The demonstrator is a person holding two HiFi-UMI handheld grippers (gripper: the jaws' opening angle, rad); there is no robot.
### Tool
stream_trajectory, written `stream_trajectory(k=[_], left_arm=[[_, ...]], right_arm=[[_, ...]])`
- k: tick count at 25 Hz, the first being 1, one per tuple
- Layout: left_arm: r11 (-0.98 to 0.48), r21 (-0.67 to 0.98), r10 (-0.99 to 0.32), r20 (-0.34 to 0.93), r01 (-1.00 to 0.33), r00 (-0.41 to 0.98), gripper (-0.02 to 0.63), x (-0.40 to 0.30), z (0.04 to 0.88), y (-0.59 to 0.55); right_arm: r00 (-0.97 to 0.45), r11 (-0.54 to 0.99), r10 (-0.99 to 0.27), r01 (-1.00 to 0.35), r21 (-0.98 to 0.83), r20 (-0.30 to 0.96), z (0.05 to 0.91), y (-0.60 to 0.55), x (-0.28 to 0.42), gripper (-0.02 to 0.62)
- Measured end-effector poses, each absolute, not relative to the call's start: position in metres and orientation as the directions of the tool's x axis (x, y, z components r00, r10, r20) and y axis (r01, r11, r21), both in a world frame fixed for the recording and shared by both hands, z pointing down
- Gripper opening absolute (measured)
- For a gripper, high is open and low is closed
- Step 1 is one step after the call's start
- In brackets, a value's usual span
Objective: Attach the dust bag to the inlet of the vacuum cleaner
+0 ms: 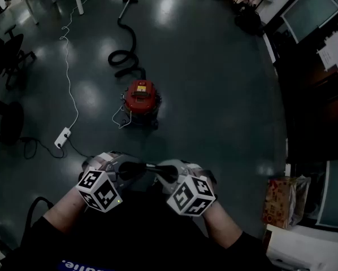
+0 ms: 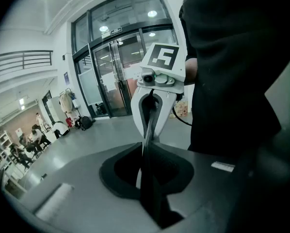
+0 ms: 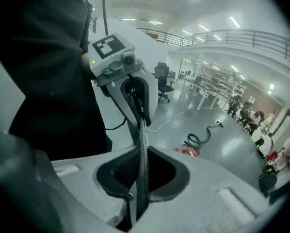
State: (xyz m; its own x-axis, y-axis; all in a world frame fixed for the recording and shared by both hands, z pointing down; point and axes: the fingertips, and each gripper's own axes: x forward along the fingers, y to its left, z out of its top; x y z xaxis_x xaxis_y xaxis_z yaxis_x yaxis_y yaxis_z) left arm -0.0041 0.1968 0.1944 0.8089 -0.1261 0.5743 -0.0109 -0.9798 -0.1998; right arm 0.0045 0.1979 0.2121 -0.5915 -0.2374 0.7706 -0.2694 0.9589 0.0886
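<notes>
Head view, grippers: left gripper (image 1: 139, 169) and right gripper (image 1: 160, 169) at 6 o'clock, tips facing and almost meeting, a dark strip (image 1: 151, 166) spanning them.
Head view, vacuum cleaner (image 1: 139, 101): red, on the floor near centre, well apart from both grippers at their 12 o'clock; hose (image 1: 124, 55) coiling off toward 12.
Head view, surroundings: white cable (image 1: 70, 89) and power strip (image 1: 63, 137) at 9 o'clock; carton (image 1: 285, 201) at 4 o'clock.
Left gripper view: jaws pinching the dark strip edge-on; right gripper dead ahead; dark-clothed torso (image 2: 232, 57) blocking 3 o'clock; glass doors (image 2: 116, 76) at 11.
Right gripper view: jaws clamped on that strip, mesh-textured here; vacuum cleaner small at 4 o'clock; torso blocking 9.
Dust bag: cannot tell whether the strip belongs to it.
</notes>
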Motion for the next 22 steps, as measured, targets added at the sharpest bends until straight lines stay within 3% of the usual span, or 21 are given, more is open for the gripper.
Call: stream_trajectory(k=[22], left_arm=[[-0.98,-0.189,-0.172,0.619,-0.067,0.766,0.04,0.035,0.207,0.171]], right_arm=[[-0.668,0.969,-0.215,-0.236,0.072,0.713,0.224,0.173,0.042,0.032]])
